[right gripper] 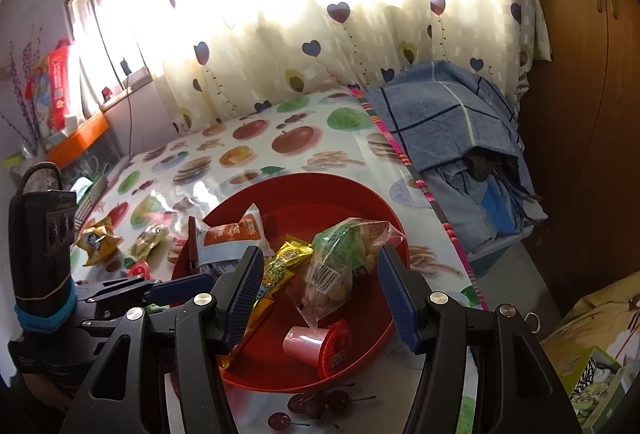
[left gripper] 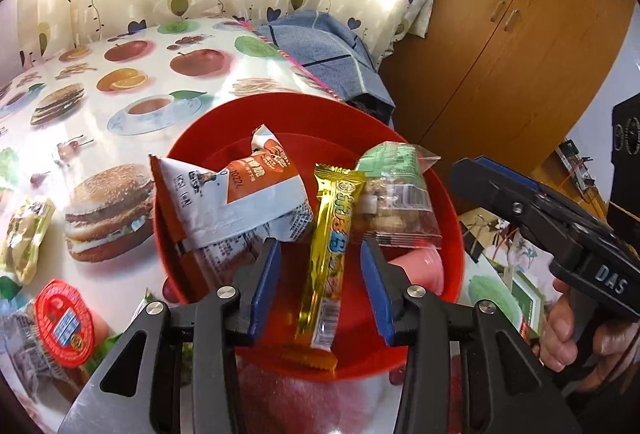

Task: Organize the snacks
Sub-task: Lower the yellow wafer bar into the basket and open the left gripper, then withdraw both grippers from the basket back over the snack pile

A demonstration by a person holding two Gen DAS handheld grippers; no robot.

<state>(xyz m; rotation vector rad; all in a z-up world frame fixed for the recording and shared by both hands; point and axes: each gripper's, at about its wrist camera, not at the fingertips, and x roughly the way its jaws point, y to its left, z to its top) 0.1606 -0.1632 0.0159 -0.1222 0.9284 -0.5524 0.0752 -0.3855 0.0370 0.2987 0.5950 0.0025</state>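
A red bowl on the fruit-print table holds an orange-and-white packet, a gold bar, a clear nut packet with a green label and a pink jelly cup with a red lid. My left gripper is open over the bowl's near side. The gold bar lies between its blue pads, untouched. My right gripper stands open at the bowl's right, with the nut packet in front of its fingers.
Loose on the table left of the bowl lie a second jelly cup, a yellow-green packet and a yellow packet. A blue checked cloth covers things past the table's right edge. A wooden wardrobe stands beyond it.
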